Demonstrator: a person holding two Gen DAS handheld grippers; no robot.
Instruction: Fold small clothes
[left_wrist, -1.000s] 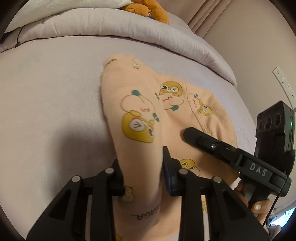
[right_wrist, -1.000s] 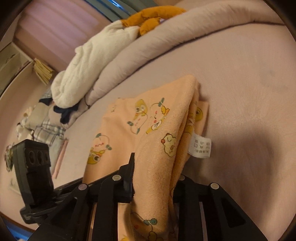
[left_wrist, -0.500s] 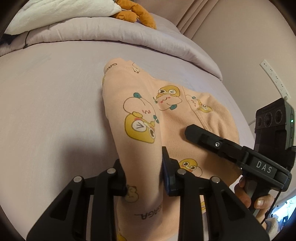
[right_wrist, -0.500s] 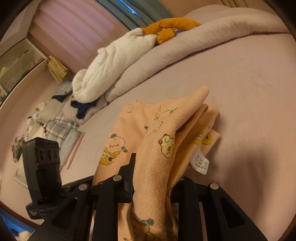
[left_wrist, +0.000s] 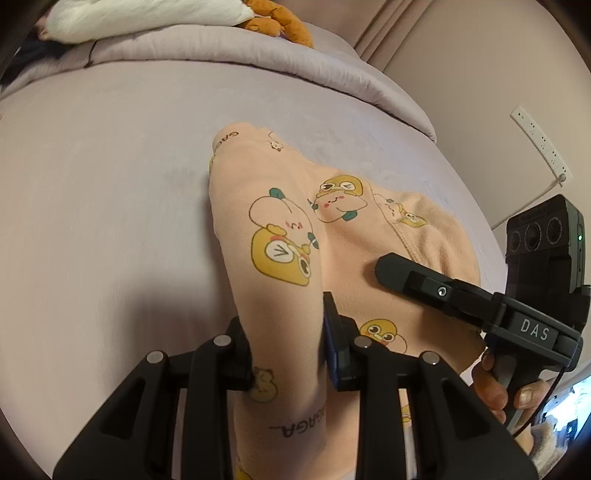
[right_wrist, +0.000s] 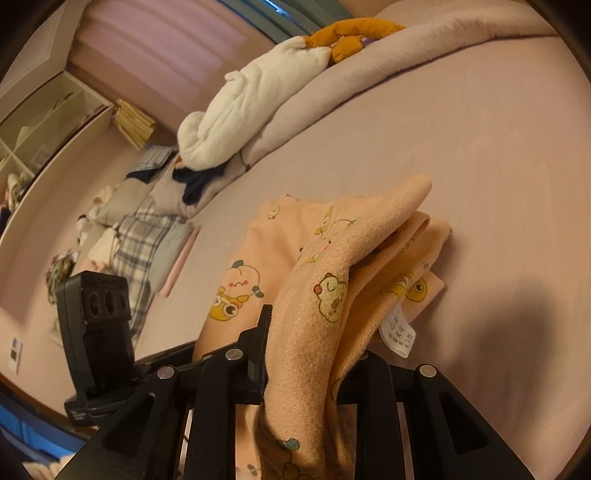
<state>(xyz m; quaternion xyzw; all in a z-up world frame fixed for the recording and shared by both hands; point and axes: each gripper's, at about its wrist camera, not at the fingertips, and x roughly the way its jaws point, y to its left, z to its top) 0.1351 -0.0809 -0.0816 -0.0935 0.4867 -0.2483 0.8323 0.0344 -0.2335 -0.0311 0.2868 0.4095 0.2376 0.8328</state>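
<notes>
**Left wrist view: both tongs pinch the peach garment**

My left tongs (left_wrist: 286, 345) clamp a raised fold of the peach garment (left_wrist: 280, 206) at lower centre. My right tongs (right_wrist: 301, 360) grip its other edge above the bed (right_wrist: 498, 155).

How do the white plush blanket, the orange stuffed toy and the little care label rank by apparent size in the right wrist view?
Largest to smallest, as they look:
1. white plush blanket
2. orange stuffed toy
3. care label
The label is much nearer the camera and still looks smallest; the toy is partly hidden, so its rank over the label is less sure.
</notes>
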